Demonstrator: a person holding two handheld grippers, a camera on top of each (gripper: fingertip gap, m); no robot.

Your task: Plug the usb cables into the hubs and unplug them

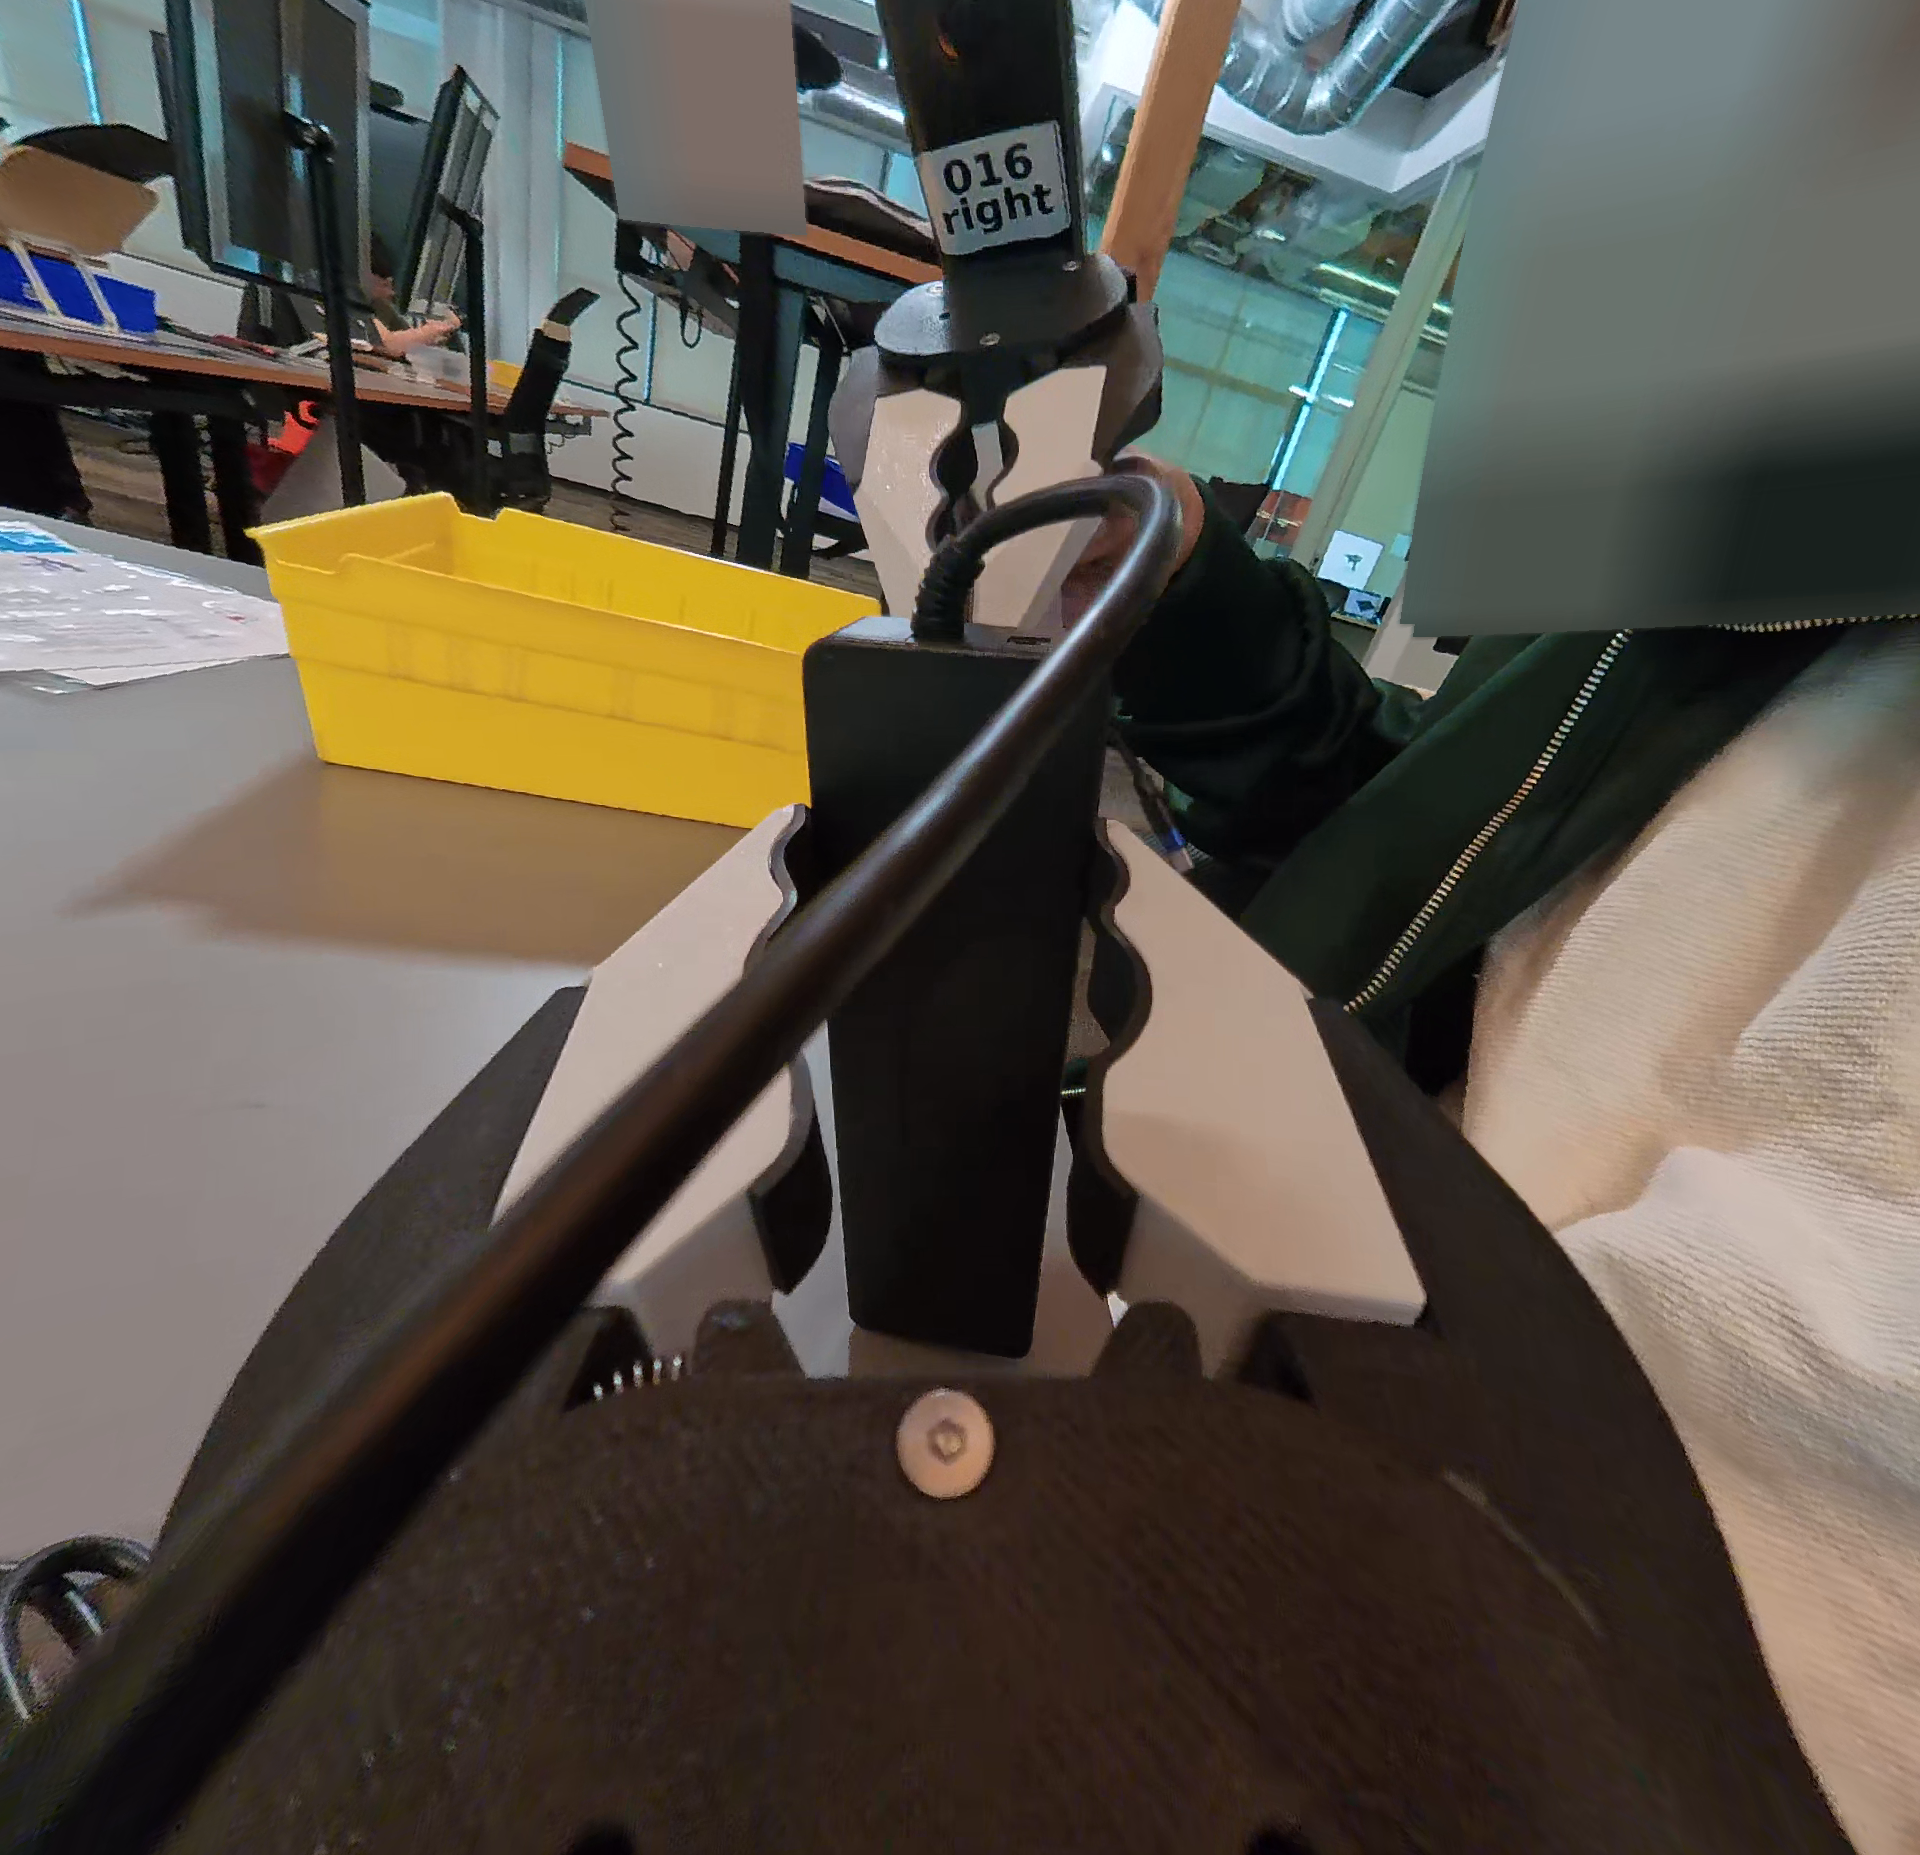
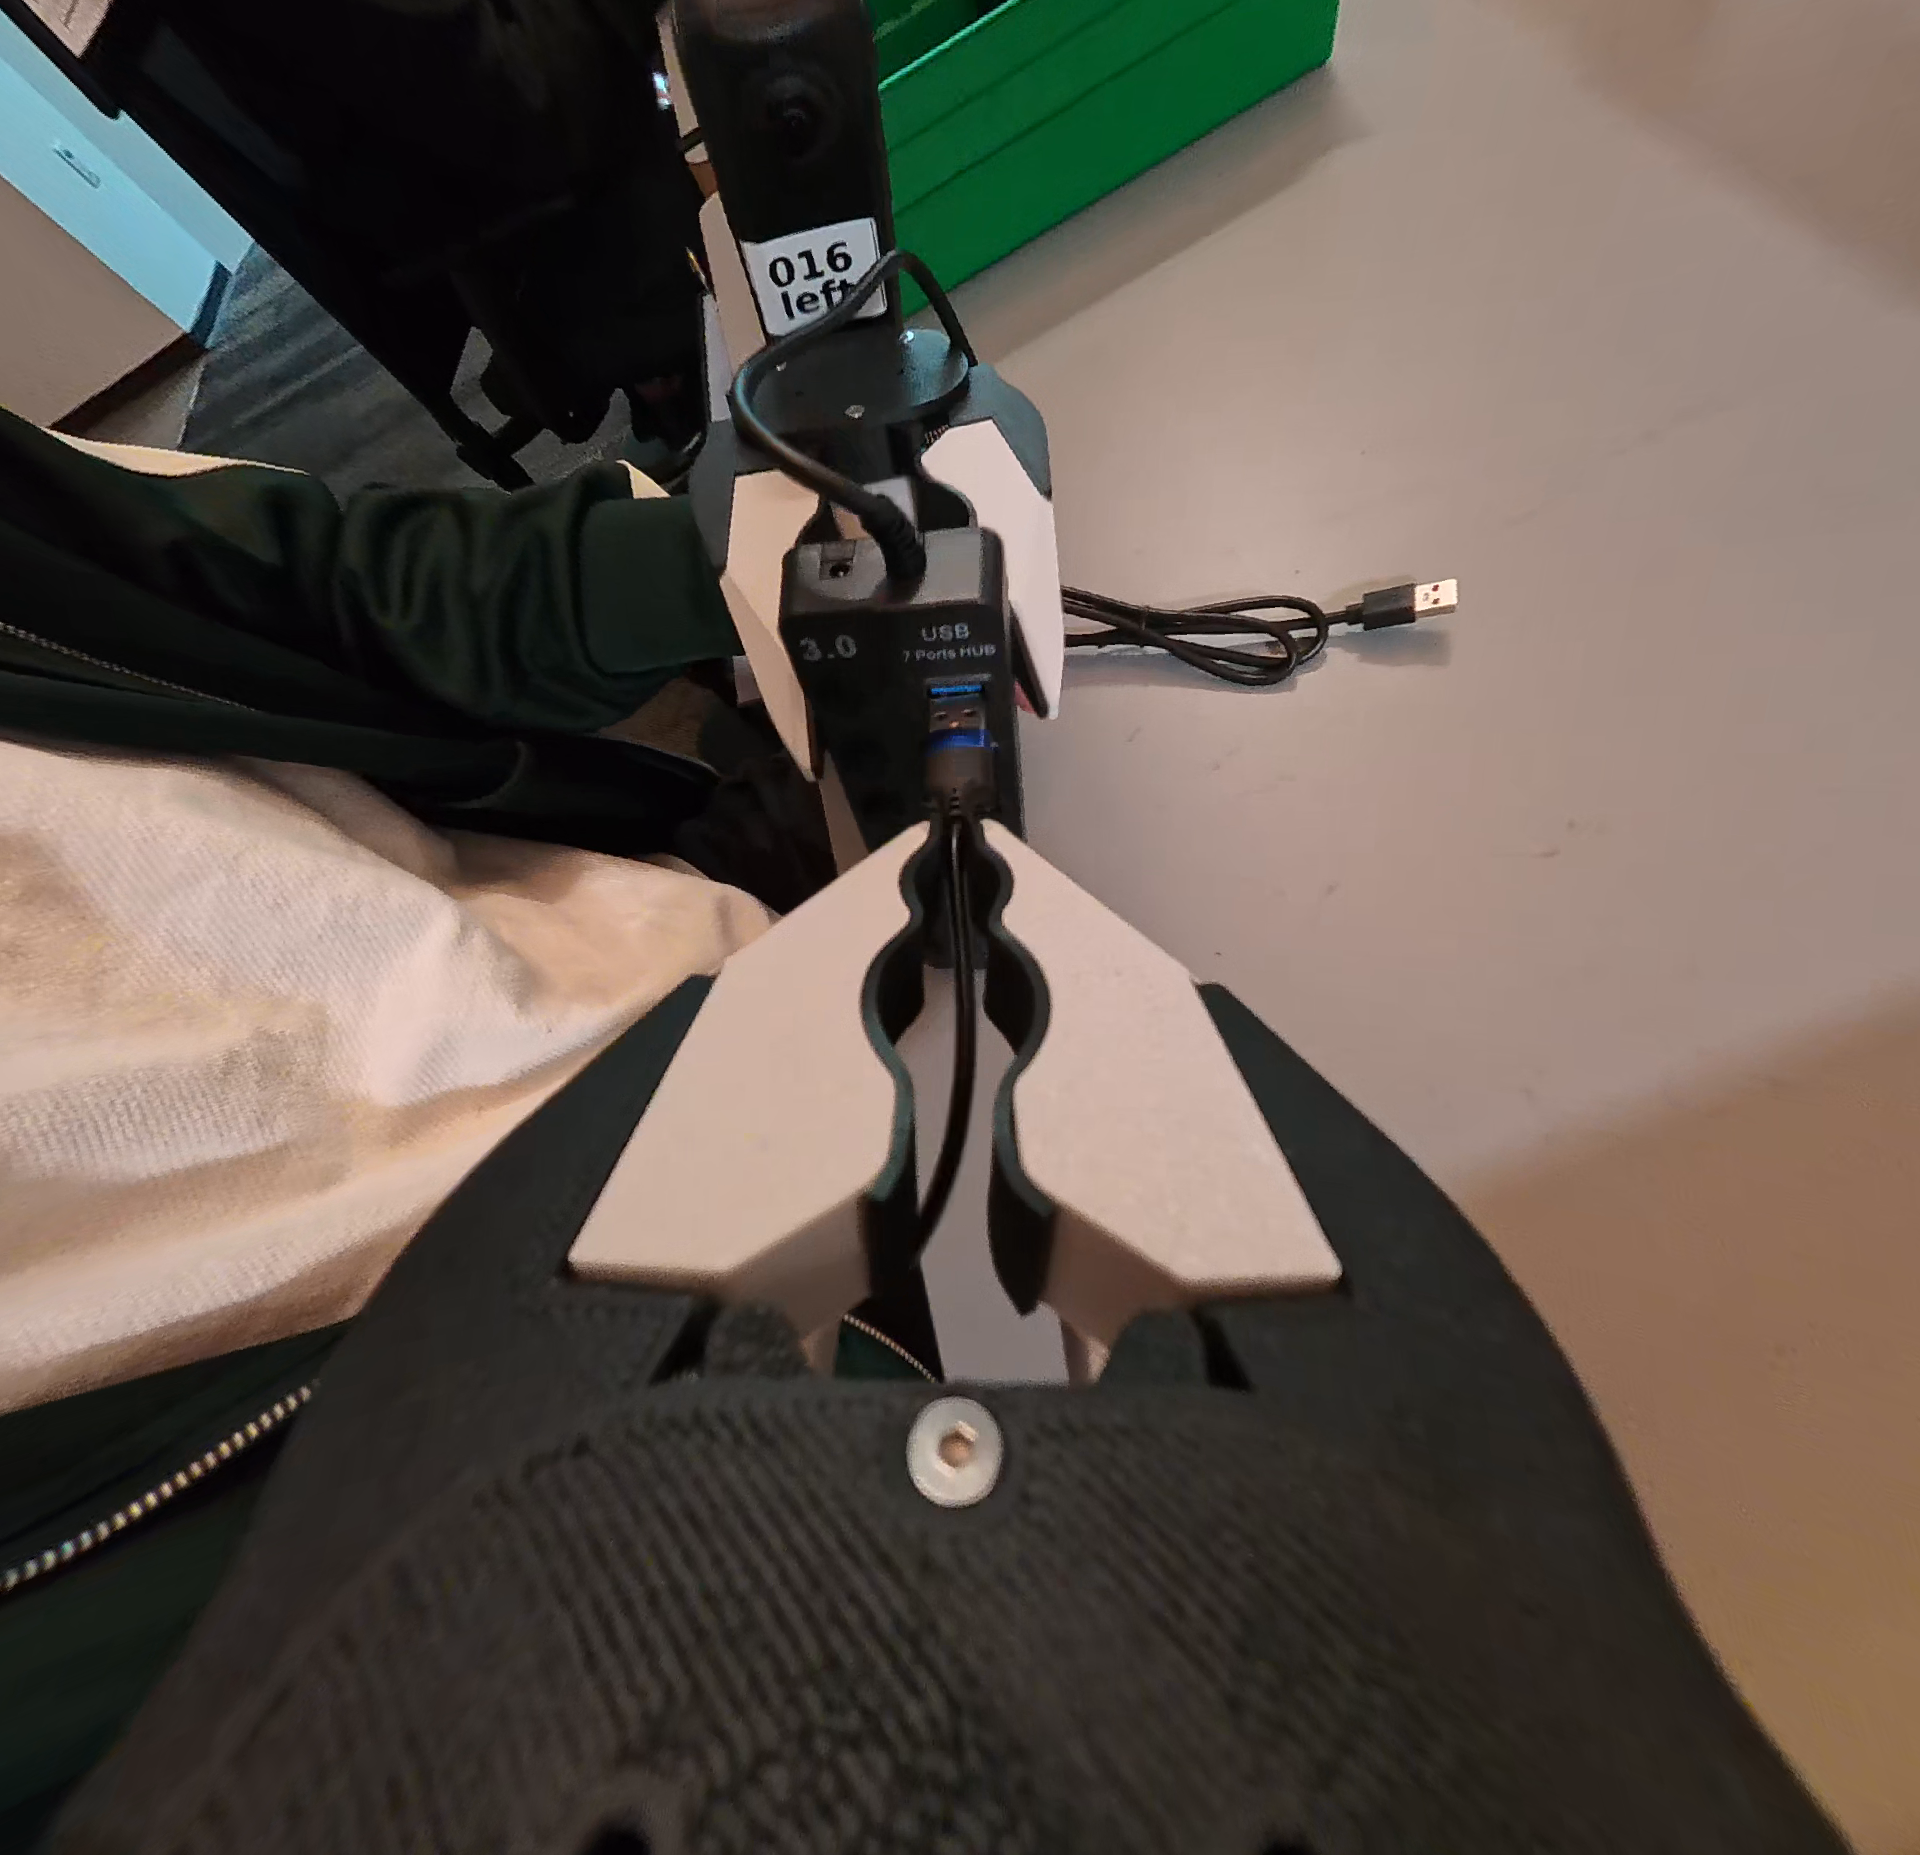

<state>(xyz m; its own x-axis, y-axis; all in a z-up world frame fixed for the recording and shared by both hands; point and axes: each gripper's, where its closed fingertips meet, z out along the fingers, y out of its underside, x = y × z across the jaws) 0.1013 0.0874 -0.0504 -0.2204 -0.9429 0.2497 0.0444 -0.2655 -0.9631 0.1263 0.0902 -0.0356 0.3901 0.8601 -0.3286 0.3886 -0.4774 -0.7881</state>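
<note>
My left gripper (image 1: 951, 839) is shut on a long black USB hub (image 1: 951, 745) and holds it above the grey table. The hub's own thick black cord (image 1: 727, 1026) arcs from its far end back past my left finger. In the right wrist view the hub (image 2: 831, 652) faces me in the left gripper (image 2: 925, 735). My right gripper (image 2: 954, 849) is shut on a thin black USB cable (image 2: 961, 974) just behind its blue plug (image 2: 961, 740). The plug sits at the hub's top port with some metal shell showing. The right gripper (image 1: 977, 517) also shows in the left wrist view beyond the hub.
A yellow bin (image 1: 540, 652) stands on the table (image 1: 260, 922) behind the hub, with papers (image 1: 104, 610) at far left. A green bin (image 2: 1091, 91) stands at the back. A loose black USB cable (image 2: 1247, 631) lies on the table. A person's cream and dark green clothing (image 2: 260, 922) is close by.
</note>
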